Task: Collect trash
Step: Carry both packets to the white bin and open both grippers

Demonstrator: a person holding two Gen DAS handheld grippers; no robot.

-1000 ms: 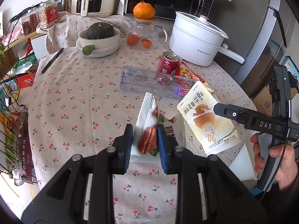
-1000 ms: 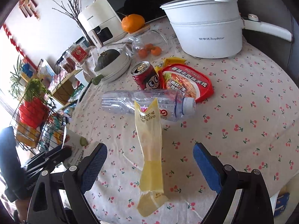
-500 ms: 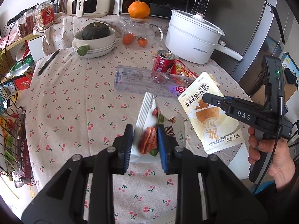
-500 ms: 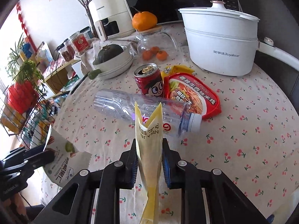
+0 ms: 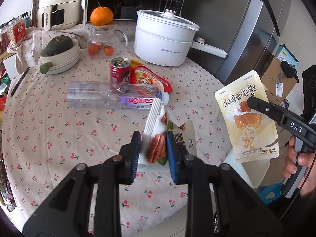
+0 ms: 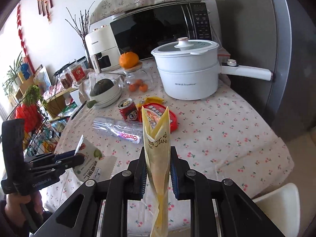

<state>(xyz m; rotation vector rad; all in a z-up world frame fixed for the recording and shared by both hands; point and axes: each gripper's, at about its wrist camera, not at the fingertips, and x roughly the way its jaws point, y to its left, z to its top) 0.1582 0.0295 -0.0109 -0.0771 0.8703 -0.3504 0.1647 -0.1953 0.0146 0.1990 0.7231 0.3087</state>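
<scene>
My left gripper (image 5: pixel 154 150) is shut on a white nut snack bag (image 5: pixel 158 136) and holds it above the table's near edge; the bag also shows in the right wrist view (image 6: pixel 88 158). My right gripper (image 6: pixel 158 165) is shut on a yellow snack pouch (image 6: pixel 158 150), seen held up at the right in the left wrist view (image 5: pixel 246 116). On the cherry-print tablecloth (image 5: pixel 59 122) lie a crushed clear plastic bottle (image 5: pixel 110 97), a red drink can (image 5: pixel 119 70) and a red noodle packet (image 5: pixel 150 79).
A white electric pot (image 5: pixel 164 39) stands at the back, next to a glass jar with an orange on top (image 5: pixel 101 37) and stacked bowls holding a green squash (image 5: pixel 59 53). A pen (image 5: pixel 19 81) lies at left. A wire rack (image 6: pixel 37 130) stands beside the table.
My right gripper closed on the yellow pouch and lifted it up and to the right, off the table. My left gripper kept its hold on the nut bag.
</scene>
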